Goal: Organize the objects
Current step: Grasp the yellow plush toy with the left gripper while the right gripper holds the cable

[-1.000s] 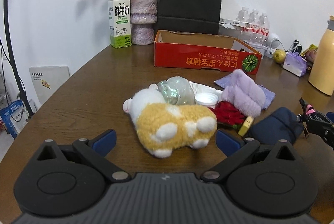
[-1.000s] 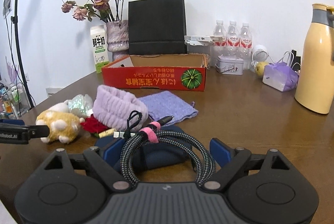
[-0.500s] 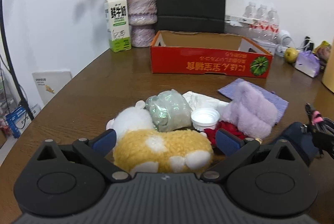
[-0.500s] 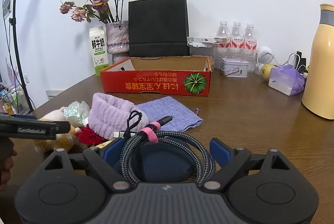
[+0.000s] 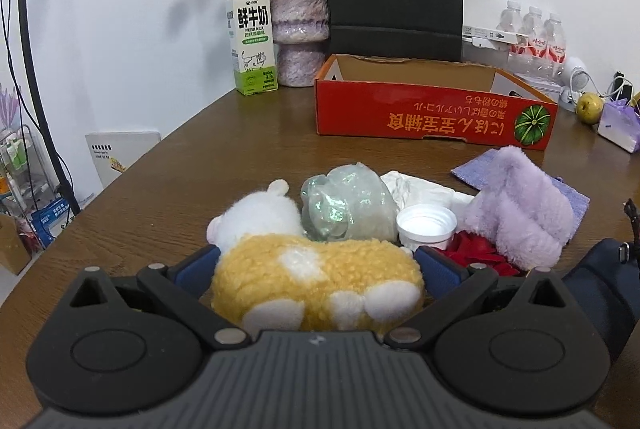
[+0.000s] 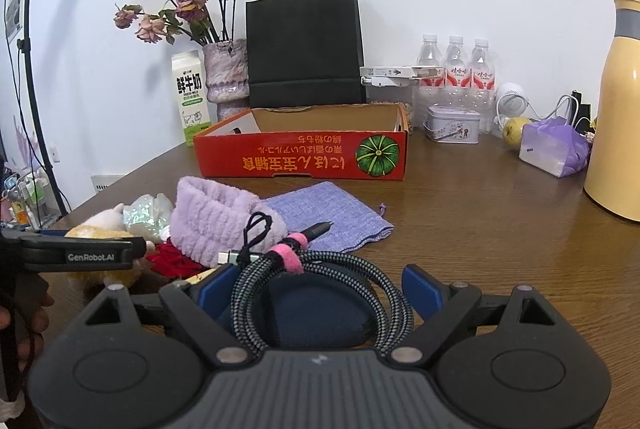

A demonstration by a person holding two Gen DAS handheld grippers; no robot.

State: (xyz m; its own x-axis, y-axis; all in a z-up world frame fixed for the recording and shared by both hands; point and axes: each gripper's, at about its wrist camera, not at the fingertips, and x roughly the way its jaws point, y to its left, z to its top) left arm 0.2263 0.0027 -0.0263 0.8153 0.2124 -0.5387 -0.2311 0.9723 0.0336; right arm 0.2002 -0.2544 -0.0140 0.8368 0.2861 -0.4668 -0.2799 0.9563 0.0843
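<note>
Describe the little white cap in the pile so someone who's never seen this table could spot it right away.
Start at the red cardboard box and come toward the pile in front of it. The white cap sits open side up between the clear crinkly bag and the lilac fluffy headband. It is the only hard, round thing among soft ones.

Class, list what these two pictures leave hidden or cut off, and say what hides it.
- Box floor: both views, front wall hides it.
- Plush toy underside: left wrist view, gripper body covers it.
- Pouch under the cable: right wrist view, mostly covered.
- Flask top: right wrist view, cut by the edge.
</note>
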